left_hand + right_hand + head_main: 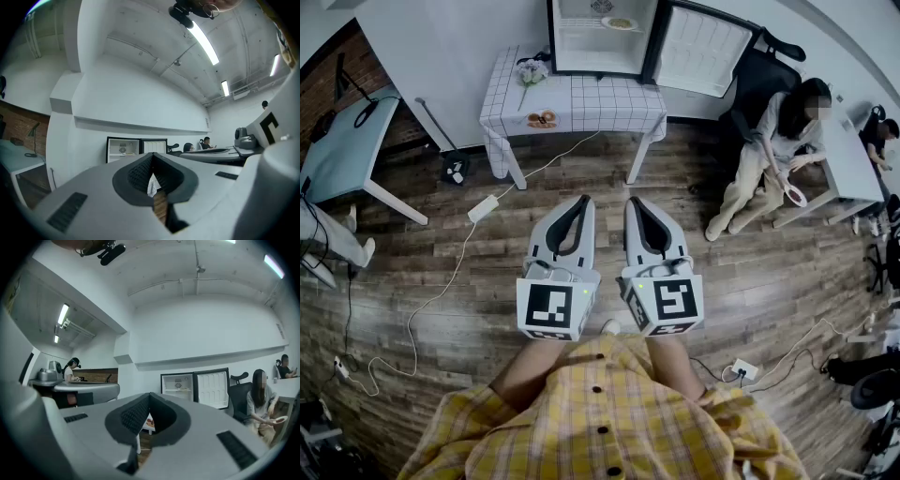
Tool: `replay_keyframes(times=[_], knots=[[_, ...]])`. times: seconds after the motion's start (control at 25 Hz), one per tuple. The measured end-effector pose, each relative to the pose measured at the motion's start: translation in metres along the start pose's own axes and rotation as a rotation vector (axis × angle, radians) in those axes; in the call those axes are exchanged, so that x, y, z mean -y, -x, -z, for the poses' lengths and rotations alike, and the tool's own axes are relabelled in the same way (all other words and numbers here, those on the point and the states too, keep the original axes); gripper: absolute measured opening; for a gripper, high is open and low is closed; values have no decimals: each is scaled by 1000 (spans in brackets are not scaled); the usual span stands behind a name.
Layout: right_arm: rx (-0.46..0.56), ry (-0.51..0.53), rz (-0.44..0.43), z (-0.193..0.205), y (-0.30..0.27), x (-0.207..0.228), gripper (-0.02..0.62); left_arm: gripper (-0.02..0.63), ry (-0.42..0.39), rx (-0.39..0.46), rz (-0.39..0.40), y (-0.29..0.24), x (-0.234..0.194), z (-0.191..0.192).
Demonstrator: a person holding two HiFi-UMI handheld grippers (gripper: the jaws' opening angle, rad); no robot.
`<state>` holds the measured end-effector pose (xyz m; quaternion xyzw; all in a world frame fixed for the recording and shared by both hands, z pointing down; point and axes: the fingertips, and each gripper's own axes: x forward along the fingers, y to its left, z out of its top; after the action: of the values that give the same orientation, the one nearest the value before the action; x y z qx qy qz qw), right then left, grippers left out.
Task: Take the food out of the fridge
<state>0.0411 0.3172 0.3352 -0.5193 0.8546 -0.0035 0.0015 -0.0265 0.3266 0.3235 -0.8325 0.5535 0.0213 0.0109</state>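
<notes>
The small fridge (600,37) stands open against the far wall, its door (701,49) swung to the right. A plate of food (620,23) lies on its upper shelf. In front of it a table with a checked cloth (581,103) carries another plate of food (541,119) and a bunch of flowers (530,70). My left gripper (584,200) and right gripper (635,202) are held side by side over the wooden floor, well short of the table. Both are shut and hold nothing. The left gripper (152,155) and right gripper (150,394) point level towards the fridge (123,149) (178,385).
A person (769,155) sits at the right beside a white desk (848,169), with a black chair (769,70) behind. Another desk (347,150) stands at the left. A power strip (483,208) and cables lie on the floor between me and the table.
</notes>
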Motion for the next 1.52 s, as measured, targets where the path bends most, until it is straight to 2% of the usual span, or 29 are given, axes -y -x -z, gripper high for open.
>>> replay_keyframes(times=[0.32, 0.52, 0.8, 1.0, 1.2, 1.52], knots=[[22, 9, -13, -2, 14, 24, 6, 8, 3, 1, -29, -9, 26, 3], [7, -14, -30, 13, 22, 35, 6, 8, -4, 13, -80, -4, 36, 14], [-30, -39, -7, 29, 5, 65, 6, 8, 12, -45, -32, -42, 45, 36], [-72, -17, 20, 41, -42, 83, 6, 8, 53, -63, -20, -85, 14, 51], [-53, 9, 54, 27, -109, 106, 6, 8, 42, -18, -27, -141, -37, 42], [-48, -1, 95, 17, -197, 117, 6, 8, 32, -21, 2, -208, -99, 32]])
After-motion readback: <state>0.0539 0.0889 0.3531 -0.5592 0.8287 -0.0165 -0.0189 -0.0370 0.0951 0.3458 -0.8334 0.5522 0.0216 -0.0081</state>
